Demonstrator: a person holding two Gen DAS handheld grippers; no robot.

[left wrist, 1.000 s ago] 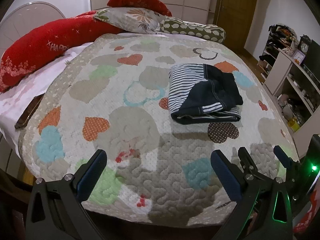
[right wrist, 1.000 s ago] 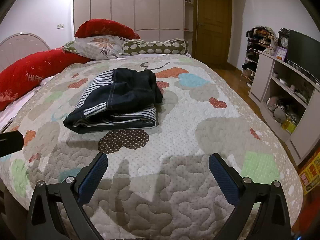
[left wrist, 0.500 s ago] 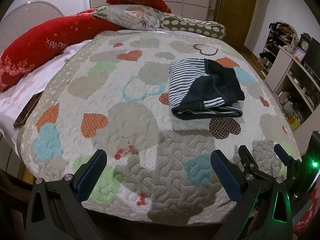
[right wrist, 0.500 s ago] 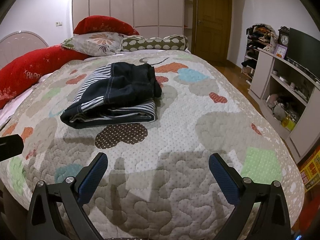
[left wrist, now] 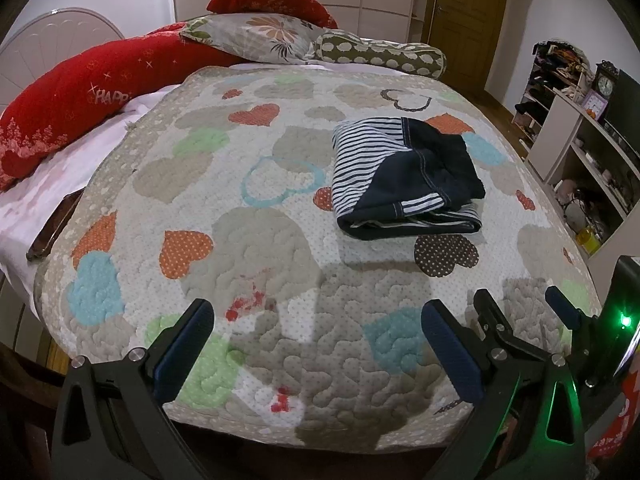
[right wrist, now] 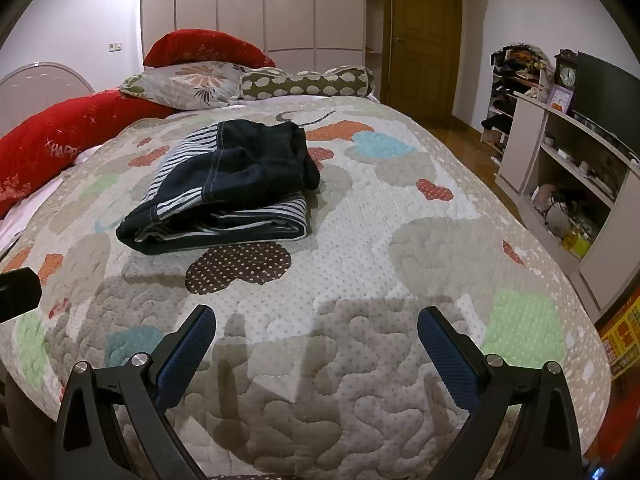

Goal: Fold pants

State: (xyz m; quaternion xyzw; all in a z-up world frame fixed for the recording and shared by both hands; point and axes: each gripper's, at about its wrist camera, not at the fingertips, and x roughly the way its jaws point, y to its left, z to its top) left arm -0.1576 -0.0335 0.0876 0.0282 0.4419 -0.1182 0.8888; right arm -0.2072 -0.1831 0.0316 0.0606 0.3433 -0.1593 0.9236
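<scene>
Left wrist cam: my left gripper (left wrist: 316,328) is spread wide, nothing betw the pads, hanging over the near edge of the quilt (left wrist: 256,240). The pants (left wrist: 404,184) sit at abt 1 o'clock from the fingers, well apart, lying as a folded bundle w/ striped lining showing on the L side. Its long axis looks to run roughly 12-to-6, tho it's nearly square. My right gripper (left wrist: 516,304) pokes in at 4 o'clock, also spread.

Right wrist cam: right gripper (right wrist: 316,328) is wide apart, empty, over bare quilt. Pants (right wrist: 228,188) now at abt 11 o'clock, thick folded edge facing me, dark denim flap on top. Pillows (right wrist: 188,84) at 12, way beyond.

My call: bundle lies betw the two grippers, right one looks a bit nearer. Fold looks basically done; any tidy-up means reaching fwd.
</scene>
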